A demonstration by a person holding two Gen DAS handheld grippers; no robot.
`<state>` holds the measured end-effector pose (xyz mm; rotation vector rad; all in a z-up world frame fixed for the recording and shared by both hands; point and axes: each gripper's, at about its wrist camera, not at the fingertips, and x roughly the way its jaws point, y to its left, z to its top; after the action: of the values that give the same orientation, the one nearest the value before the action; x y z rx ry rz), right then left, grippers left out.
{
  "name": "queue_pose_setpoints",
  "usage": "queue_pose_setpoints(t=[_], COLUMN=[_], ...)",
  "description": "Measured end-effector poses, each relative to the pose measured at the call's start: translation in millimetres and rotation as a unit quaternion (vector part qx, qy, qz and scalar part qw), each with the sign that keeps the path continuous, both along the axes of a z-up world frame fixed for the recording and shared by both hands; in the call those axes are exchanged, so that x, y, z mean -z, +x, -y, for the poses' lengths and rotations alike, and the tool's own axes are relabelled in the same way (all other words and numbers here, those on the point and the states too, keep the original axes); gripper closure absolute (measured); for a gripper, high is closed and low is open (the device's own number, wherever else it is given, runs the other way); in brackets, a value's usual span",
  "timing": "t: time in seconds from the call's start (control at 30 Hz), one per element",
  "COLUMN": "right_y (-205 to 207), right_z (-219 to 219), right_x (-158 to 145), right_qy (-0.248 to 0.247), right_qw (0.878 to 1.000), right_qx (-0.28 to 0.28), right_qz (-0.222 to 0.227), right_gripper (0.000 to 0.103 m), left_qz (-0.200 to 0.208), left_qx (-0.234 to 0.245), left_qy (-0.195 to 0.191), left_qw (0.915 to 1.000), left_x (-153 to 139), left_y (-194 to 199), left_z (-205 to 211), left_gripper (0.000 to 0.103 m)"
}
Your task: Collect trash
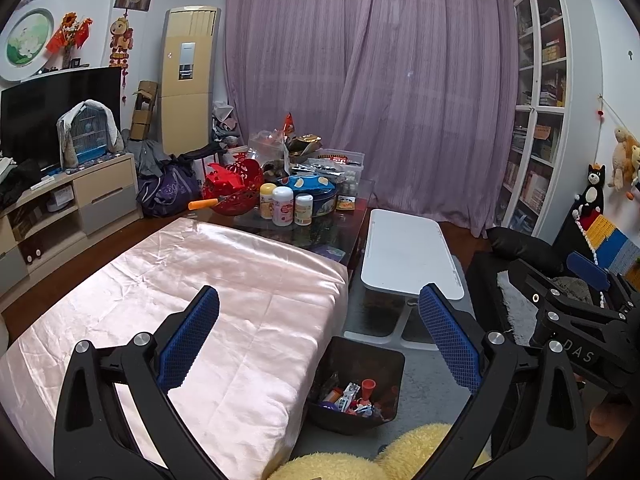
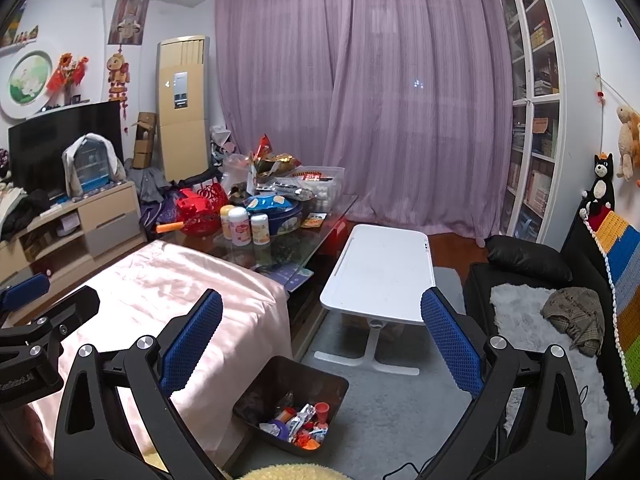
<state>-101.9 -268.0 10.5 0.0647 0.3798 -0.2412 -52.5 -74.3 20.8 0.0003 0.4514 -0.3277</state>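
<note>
Glossy pink satin table cover (image 1: 192, 292), square black bin (image 1: 356, 384), both claws gaping, empty

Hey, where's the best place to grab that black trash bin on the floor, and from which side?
Take the black trash bin by its top rim, coming down from above. It stands upright and open on the grey rug, so one finger can slip inside the wall. The right-hand rim looks freest; the left side sits close to the pink-covered table.
</note>
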Motion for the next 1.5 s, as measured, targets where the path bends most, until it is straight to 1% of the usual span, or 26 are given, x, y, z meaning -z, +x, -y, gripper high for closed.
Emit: queue_pose_setpoints(t=[1.5], right_y=[-1.4], right_z=[-2.1], right_x=[-1.8], right_qy=[0.005], right_qw=[1.0], right_qx=[-0.001], right_qz=[0.001], right_gripper=[0.003], left_qz=[0.0], left_qx=[-0.004], left_qy=[0.001], left_qw=[1.0], left_x=[4.0], left_y=[0.4], left_z=[0.9], left_gripper=[0.008])
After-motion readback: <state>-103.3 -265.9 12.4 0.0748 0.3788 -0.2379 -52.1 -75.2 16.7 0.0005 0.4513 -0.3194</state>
